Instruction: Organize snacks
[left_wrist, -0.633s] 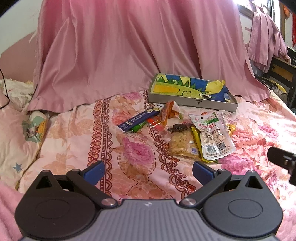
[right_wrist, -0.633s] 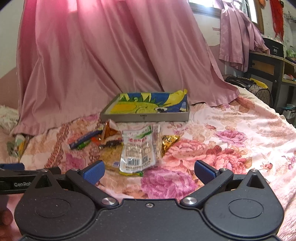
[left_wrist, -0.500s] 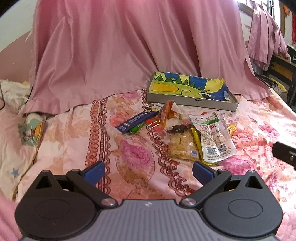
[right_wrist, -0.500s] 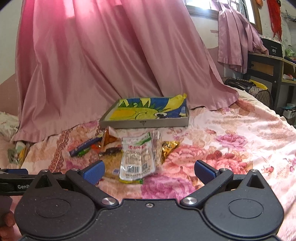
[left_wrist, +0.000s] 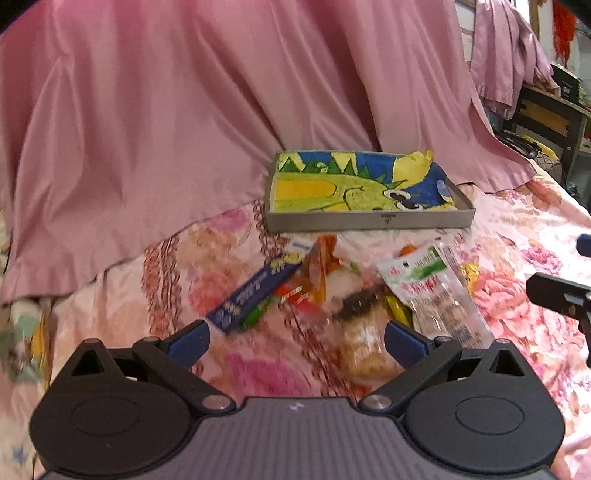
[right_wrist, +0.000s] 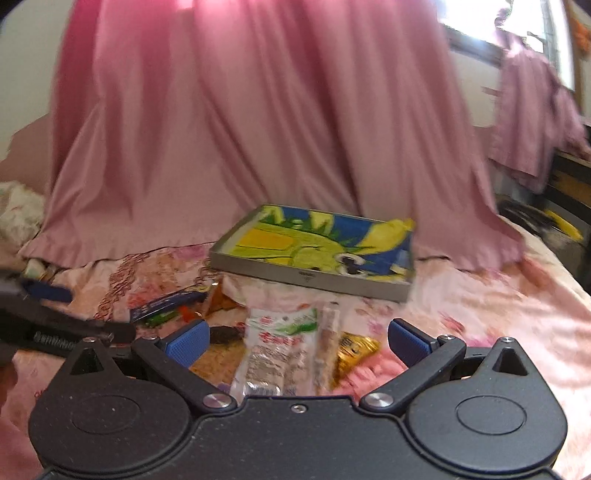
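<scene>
Blue ribbed pads tip both hand-held tools: the left gripper has its jaws spread wide with nothing between them, hanging low over the flowered pink bedspread, and the right gripper is likewise spread wide and empty, its black body filling the bottom of its own view. Just ahead of the left gripper's jaws lies a loose heap of snacks on the spread: a clear packet of pale crumbly biscuit pieces nearest, a long flat dark-blue wrapper with white and yellow print angled off to the left, a small green wrapper tucked against its lower edge, and a crumpled orange foil packet behind them. To the right rests a clear plastic pouch with a white, green and red label, its lower part showing a barcode; in the right wrist view this pouch lies directly between the open jaws, with a narrow clear stick pack alongside it and a crinkled gold wrapper just beside that. Beyond the heap sits a shallow grey rectangular tray lined with a bright yellow, green and blue cartoon sheet, holding no snacks. Behind the tray hangs a pink satin curtain. Much of both views is motion-blurred.
</scene>
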